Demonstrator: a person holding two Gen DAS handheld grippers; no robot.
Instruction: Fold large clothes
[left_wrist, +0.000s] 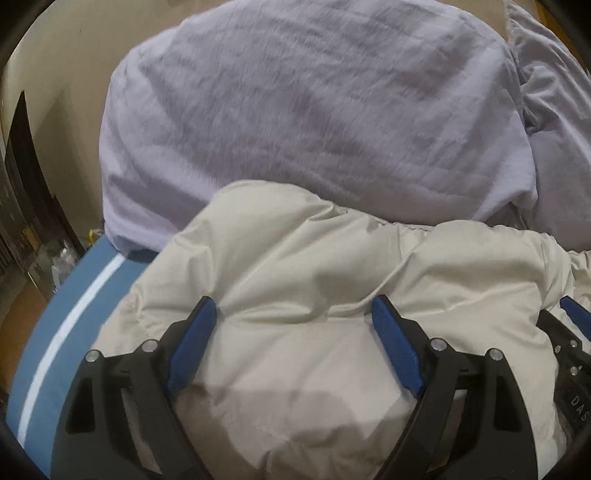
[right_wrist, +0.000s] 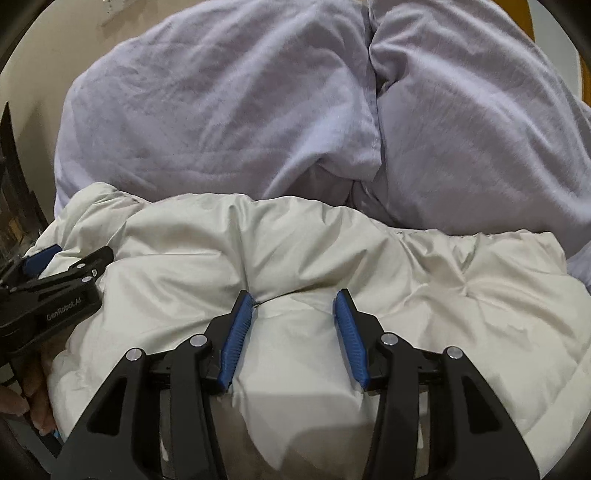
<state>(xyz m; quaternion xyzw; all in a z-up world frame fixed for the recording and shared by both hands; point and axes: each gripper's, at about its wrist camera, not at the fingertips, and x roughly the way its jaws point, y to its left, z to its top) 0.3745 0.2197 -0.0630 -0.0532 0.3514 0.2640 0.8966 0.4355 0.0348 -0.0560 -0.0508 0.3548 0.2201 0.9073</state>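
A puffy cream-white padded jacket (left_wrist: 295, 266) lies bunched on the bed; it also shows in the right wrist view (right_wrist: 332, 254). My left gripper (left_wrist: 295, 310) is open, its blue pads (left_wrist: 195, 339) pressed down on either side of a bulge of the jacket. My right gripper (right_wrist: 293, 301) is open too, narrower, with a fold of the jacket between its blue pads (right_wrist: 238, 332). The right gripper's fingers (left_wrist: 574, 317) show at the right edge of the left wrist view; the left gripper's fingers (right_wrist: 62, 266) lie at the left of the right wrist view.
A lilac duvet (left_wrist: 314, 99) is heaped behind the jacket, also in the right wrist view (right_wrist: 240, 110). A blue sheet with a white stripe (left_wrist: 74, 314) marks the bed's left edge, with floor and dark furniture (left_wrist: 26, 184) beyond.
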